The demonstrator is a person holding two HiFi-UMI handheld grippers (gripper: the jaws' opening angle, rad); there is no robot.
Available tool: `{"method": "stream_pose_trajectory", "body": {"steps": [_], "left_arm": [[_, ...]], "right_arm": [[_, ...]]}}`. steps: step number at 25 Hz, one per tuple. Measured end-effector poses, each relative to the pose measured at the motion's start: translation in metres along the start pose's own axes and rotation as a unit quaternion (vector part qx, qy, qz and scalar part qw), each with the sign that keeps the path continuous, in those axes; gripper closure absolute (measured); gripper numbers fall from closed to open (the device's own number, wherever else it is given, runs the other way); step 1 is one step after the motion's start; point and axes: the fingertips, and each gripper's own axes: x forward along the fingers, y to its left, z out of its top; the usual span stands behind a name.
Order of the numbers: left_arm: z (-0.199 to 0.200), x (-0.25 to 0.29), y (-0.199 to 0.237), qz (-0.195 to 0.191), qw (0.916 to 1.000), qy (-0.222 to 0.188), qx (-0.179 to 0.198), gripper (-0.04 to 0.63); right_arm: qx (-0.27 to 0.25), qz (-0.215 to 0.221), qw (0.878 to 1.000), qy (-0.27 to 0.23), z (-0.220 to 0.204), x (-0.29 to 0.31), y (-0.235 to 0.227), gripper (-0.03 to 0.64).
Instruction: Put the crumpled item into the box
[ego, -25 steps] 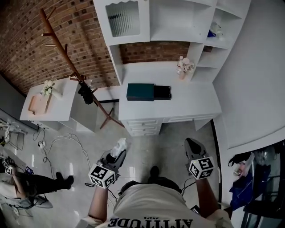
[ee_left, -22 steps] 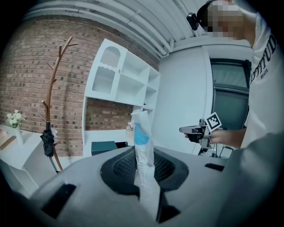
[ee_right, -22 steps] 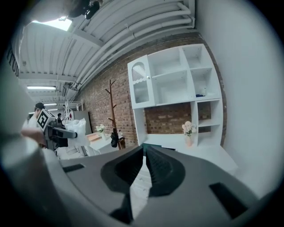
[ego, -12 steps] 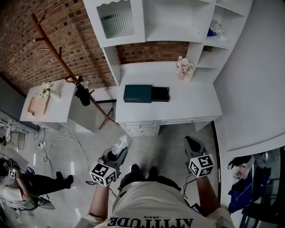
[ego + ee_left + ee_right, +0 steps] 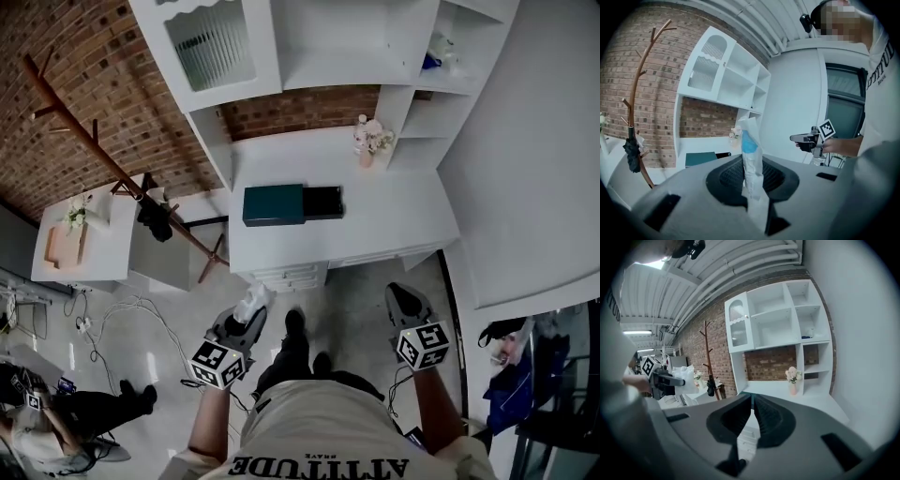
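A dark teal box (image 5: 272, 204) lies on the white desk (image 5: 394, 225), its black drawer part (image 5: 322, 202) slid out to the right. My left gripper (image 5: 249, 317) hangs over the floor in front of the desk, shut on a crumpled white and blue wrapper (image 5: 252, 299). In the left gripper view the wrapper (image 5: 751, 150) stands upright between the jaws, with the box (image 5: 700, 158) far ahead. My right gripper (image 5: 398, 293) is level with the left one, to the right; its jaws are shut with nothing in them (image 5: 753, 397).
A wooden coat rack (image 5: 108, 150) and a small side table (image 5: 89, 246) stand left of the desk. A vase of flowers (image 5: 367, 142) sits at the desk's back under white shelves (image 5: 337, 42). A person (image 5: 56, 422) sits on the floor at bottom left, near cables (image 5: 141, 309).
The desk and box have come nearer and shifted down-left in the head view as the person steps forward. Both grippers keep their places and grips.
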Motion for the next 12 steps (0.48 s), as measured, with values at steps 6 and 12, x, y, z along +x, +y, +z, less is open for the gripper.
{"method": "stream_pose_trajectory", "body": {"steps": [6, 12], "left_arm": [[0.016, 0.045, 0.035, -0.03, 0.9995, 0.01, -0.002, 0.522], [0.025, 0.091, 0.077, -0.063, 0.9975, 0.031, -0.007, 0.522]], "right_arm": [[0.006, -0.02, 1.0, 0.009, 0.011, 0.035, -0.016, 0.58], [0.013, -0.037, 0.999, 0.024, 0.017, 0.078, -0.024, 0.58]]}}
